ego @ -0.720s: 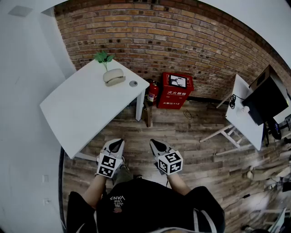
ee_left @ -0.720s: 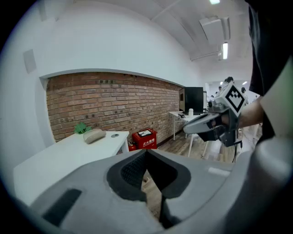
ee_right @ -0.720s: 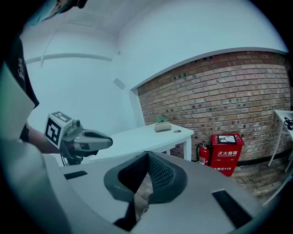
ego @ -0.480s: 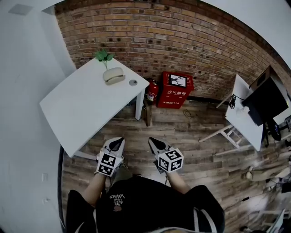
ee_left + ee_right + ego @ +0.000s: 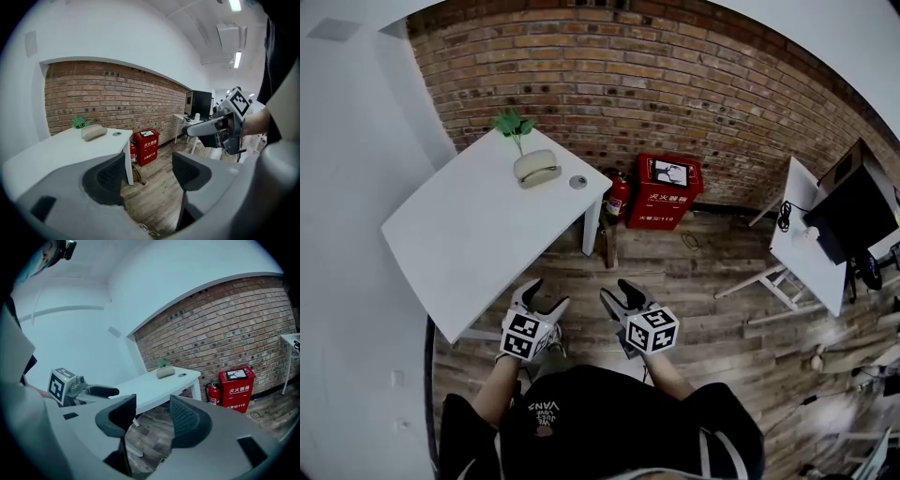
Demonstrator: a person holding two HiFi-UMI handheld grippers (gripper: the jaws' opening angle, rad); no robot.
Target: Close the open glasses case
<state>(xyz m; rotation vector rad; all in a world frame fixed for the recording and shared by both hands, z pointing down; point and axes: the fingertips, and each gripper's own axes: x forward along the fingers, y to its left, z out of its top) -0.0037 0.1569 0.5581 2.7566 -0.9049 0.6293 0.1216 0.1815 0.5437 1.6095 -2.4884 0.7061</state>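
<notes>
The beige oval glasses case [image 5: 535,169] lies near the far corner of the white table [image 5: 459,234], its domed lid slightly raised over the base. It also shows small in the left gripper view as the case [image 5: 93,132] and in the right gripper view as the case [image 5: 165,372]. Both grippers hang over the wooden floor in front of the person, well short of the table's near corner. My left gripper [image 5: 542,297] is open with nothing between its jaws [image 5: 147,173]. My right gripper [image 5: 619,293] is open and empty too [image 5: 152,416].
A small green plant [image 5: 514,122] stands just behind the case and a small round disc [image 5: 577,182] lies to its right. A red extinguisher box [image 5: 667,190] and an extinguisher [image 5: 617,192] stand against the brick wall. Another white table [image 5: 802,239] with a monitor [image 5: 853,206] is at the right.
Both grippers' jaws, seen as closed wedges before, now stand spread apart. The hands stay in about the same place above the floor.
</notes>
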